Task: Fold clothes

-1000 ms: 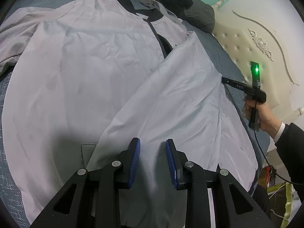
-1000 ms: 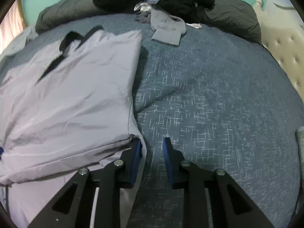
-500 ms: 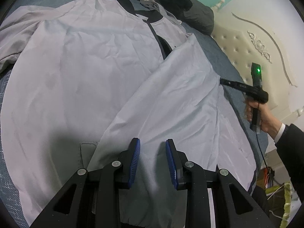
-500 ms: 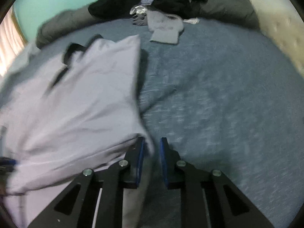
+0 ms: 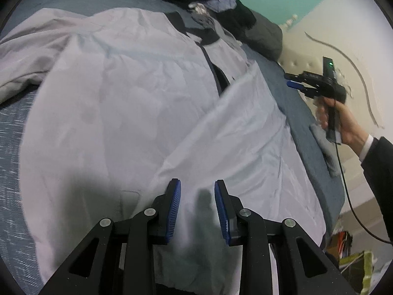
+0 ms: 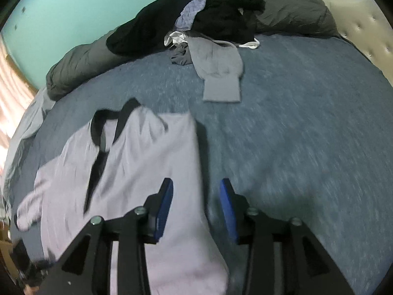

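The right gripper (image 6: pixel 196 191) has its jaws opening, with nothing pinched between them. Under the left jaw lies a pale shirt (image 6: pixel 147 162) with a black collar, spread on the blue bed (image 6: pixel 307 123). Its folded edge runs just between the jaws. Far ahead of the jaws sits a gray cloth (image 6: pixel 218 73), and behind it a pile of dark clothes (image 6: pixel 196 17).

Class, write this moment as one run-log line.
step: fold shirt on bed | left gripper: over folded flap, grip unclear | right gripper: opening, nothing between pads
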`<state>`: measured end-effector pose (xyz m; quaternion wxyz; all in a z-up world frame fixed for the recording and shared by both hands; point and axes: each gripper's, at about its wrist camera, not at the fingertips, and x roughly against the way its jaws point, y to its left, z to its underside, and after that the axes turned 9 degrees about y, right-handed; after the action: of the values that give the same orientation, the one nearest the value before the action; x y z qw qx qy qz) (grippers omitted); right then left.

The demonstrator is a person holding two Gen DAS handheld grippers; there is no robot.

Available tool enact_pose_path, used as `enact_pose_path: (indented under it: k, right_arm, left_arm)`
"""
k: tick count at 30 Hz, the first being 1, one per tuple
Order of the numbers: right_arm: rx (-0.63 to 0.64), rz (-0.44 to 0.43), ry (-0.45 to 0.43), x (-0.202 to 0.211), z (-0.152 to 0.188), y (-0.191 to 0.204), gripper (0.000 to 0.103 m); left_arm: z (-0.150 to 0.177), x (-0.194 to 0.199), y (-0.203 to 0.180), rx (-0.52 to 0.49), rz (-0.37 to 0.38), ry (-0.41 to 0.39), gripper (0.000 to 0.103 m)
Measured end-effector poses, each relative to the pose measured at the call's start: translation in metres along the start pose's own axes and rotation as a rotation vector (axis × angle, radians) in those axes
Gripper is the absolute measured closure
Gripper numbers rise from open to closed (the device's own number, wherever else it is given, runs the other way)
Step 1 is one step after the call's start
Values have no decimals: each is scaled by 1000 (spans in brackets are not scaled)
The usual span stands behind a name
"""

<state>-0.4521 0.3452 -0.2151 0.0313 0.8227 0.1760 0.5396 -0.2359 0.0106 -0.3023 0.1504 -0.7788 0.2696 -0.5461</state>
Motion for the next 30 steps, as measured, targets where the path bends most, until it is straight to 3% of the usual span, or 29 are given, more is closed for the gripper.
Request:
enact_pose_path:
  k: [9, 17, 20, 24, 30]
  right_arm:
    - [25, 129, 58, -52, -67, 29, 63]
    - [64, 211, 122, -96, -93, 37, 63]
    - [74, 247, 148, -108, -94, 37, 84]
    - [69, 300, 129, -114, -94, 35, 98]
    - [14, 349, 100, -128, -99, 29, 101]
  left_arm:
    - [1, -4, 6, 15, -25, -3, 70]
    - [1, -10, 14, 25, -12, 9, 71]
    - [2, -9, 14, 18, -16, 8, 71]
    - [6, -9, 16, 16, -10, 6, 71]
    - [7, -10, 15, 5, -14, 7, 71]
